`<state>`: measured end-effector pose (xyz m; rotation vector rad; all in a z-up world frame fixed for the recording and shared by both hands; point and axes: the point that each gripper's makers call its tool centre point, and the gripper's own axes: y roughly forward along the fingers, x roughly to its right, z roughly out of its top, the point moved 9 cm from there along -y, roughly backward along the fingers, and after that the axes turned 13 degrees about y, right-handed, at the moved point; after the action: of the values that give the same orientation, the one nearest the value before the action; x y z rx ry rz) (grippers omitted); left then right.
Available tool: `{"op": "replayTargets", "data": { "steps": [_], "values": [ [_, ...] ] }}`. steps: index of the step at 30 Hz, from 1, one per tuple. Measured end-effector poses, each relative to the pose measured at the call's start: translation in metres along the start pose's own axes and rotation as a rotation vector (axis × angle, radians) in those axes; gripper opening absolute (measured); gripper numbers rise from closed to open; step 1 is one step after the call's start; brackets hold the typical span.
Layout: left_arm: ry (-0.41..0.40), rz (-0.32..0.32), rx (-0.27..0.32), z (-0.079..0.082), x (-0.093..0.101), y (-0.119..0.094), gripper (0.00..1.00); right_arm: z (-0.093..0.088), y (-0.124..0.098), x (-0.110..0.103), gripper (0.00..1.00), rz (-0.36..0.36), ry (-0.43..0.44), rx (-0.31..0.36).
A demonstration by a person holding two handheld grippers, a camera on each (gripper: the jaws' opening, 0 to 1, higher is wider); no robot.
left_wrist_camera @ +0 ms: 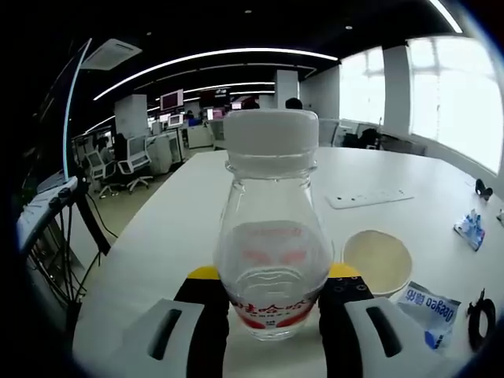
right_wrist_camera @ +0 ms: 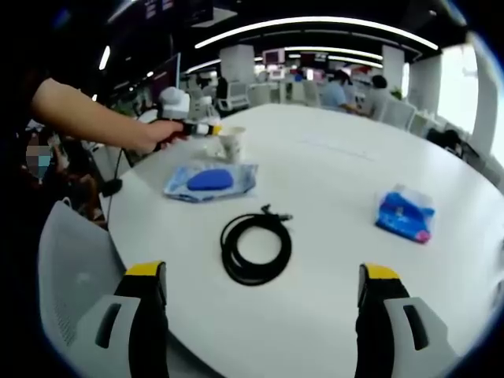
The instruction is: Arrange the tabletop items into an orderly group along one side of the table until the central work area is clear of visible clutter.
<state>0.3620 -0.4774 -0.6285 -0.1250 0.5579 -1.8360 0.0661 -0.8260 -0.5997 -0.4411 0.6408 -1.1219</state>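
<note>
Gripping: left gripper [left_wrist_camera: 272, 311] jaws closed on the base of a clear bottle [left_wrist_camera: 272, 236], white cap on, red print on its label; contents cannot be told.
Standing by: right gripper [right_wrist_camera: 264, 315] jaws spread wide, holding nothing, above bare white table [right_wrist_camera: 331, 165].
Open room: broad clear stretch of tabletop beyond the bottle in the left gripper view, reaching a white power strip [left_wrist_camera: 368, 198]; in the right gripper view, bare surface on the far half toward the office chairs.
Edges: table's curved rim runs down the left of both views, floor and desks beyond.
Containers: shallow bowl [left_wrist_camera: 378, 260] just right of the bottle, pale inside; blue-and-white packet [left_wrist_camera: 429, 307] beside it.
Clutter: coiled black cable [right_wrist_camera: 256, 246] at centre; blue pouch [right_wrist_camera: 209, 181] behind it; blue packet [right_wrist_camera: 404, 213] well to the right.
Far side: a person's hand [right_wrist_camera: 153, 135] holds the other gripper at the bottle near the rim.
</note>
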Motion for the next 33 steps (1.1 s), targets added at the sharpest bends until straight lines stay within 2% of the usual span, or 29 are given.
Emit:
{"op": "replayTargets", "data": {
  "steps": [6,13,19,26,33],
  "values": [
    [-0.01,0.009,-0.001,-0.007,-0.002,-0.007,0.53,0.001,-0.001,0.001,0.99,-0.001,0.005,0.009],
    [0.034,-0.034,-0.025,-0.018,0.004,-0.017,0.38,0.001,0.002,-0.003,0.99,0.011,0.004,0.011],
    [0.041,-0.032,-0.03,-0.019,0.002,-0.021,0.35,0.003,0.001,-0.004,0.99,0.015,-0.002,0.017],
    [0.049,-0.044,-0.034,-0.024,0.007,-0.031,0.37,0.004,-0.002,-0.004,0.99,0.015,0.005,0.031],
    [0.069,-0.079,-0.041,-0.027,0.013,-0.041,0.37,0.008,-0.003,-0.008,0.99,0.022,-0.003,0.044]
  ]
}}
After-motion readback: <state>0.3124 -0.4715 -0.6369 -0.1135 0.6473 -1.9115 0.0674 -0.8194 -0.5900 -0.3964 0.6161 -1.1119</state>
